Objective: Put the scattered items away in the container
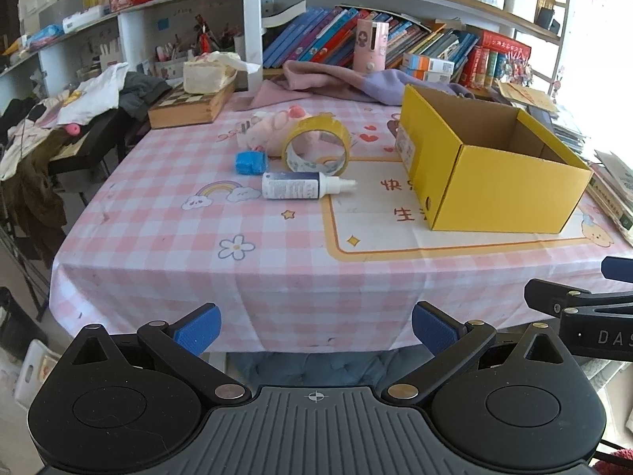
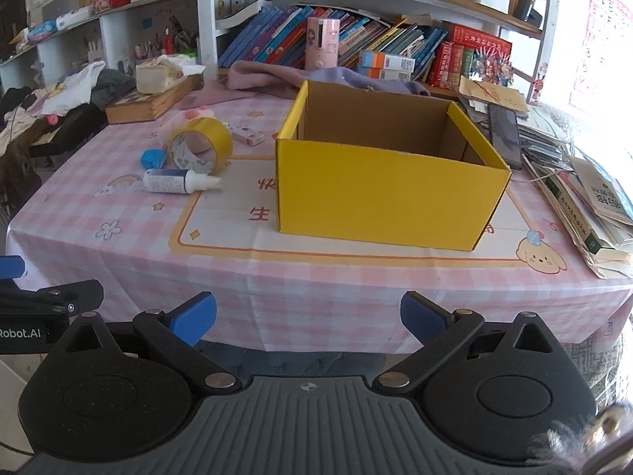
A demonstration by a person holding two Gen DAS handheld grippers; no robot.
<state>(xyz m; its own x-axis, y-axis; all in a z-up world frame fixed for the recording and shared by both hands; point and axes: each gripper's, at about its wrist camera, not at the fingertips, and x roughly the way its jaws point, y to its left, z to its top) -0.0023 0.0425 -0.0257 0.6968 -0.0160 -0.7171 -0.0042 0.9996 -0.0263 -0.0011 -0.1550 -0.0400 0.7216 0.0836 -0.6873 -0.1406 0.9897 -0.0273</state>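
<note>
An open yellow cardboard box [image 1: 510, 190] [image 2: 379, 194] stands on the pink checked tablecloth [image 1: 166, 237] [image 2: 336, 285], empty as far as I see. Left of it lie a white bottle [image 1: 294, 185] [image 2: 174, 181] on its side, a roll of yellow tape [image 1: 316, 143] [image 2: 201, 143] standing on edge, a small blue item [image 1: 250, 162] [image 2: 153, 157], a pink plush toy [image 1: 277, 126] [image 2: 194, 114] and a small white box [image 2: 247, 134]. My left gripper [image 1: 316, 328] and right gripper [image 2: 308, 318] are both open and empty, held before the table's front edge.
A wooden box [image 1: 190, 109] with tissues sits at the back left. A pink and purple cloth [image 1: 336, 79] lies behind the yellow box. Stacked books and papers [image 2: 585, 198] and a phone [image 2: 504, 134] lie at the right. Bookshelves stand behind. Clothes are piled on furniture at the left [image 1: 79, 107].
</note>
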